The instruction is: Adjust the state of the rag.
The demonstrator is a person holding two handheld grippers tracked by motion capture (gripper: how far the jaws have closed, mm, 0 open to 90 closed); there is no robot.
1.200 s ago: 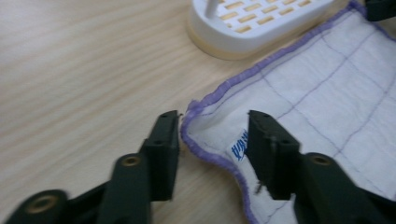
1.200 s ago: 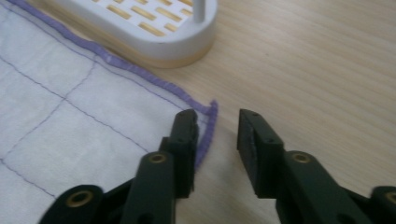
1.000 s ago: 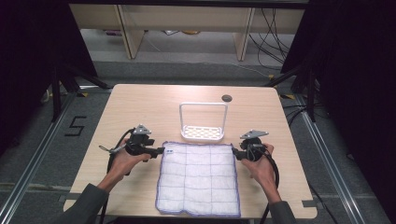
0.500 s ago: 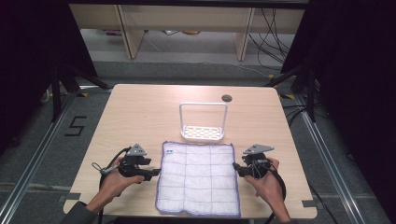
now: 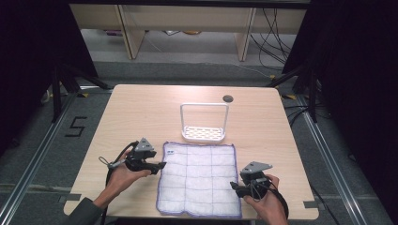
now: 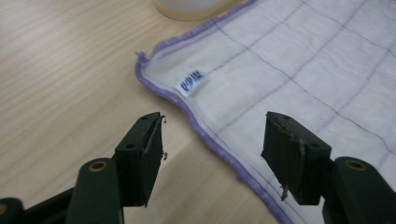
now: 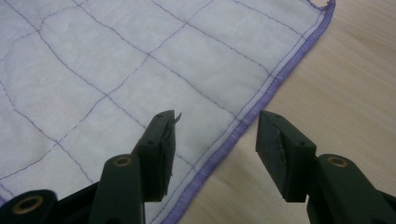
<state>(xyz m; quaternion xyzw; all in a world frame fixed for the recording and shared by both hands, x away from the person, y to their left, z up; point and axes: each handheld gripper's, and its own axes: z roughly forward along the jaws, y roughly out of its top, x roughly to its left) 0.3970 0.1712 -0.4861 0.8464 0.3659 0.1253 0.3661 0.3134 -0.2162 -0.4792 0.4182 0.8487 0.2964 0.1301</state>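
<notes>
The purple-edged checked cloth point(image 5: 199, 180) lies flat, long axis running away from the person; left tongs point(image 5: 159, 165) and right tongs point(image 5: 233, 186) spread wide at its side hems.

A: High view: surface point(image 5: 141, 122) evenly lit from overhead, bright at frame centre. Left and right edges near black. White rack point(image 5: 204, 123) glares, detail washed out.

B: Shadows?

A: Soft and short, under the hands at lower frame. Picture slightly soft overall.

B: Gripper views?

A: Cloth point(image 6: 299, 60) sharp mid-frame. Left hand-held gripper point(image 6: 215, 149) and right hand-held gripper point(image 7: 215, 149) dark, mildly blurred at bottom. Upper edge loses focus.
</notes>
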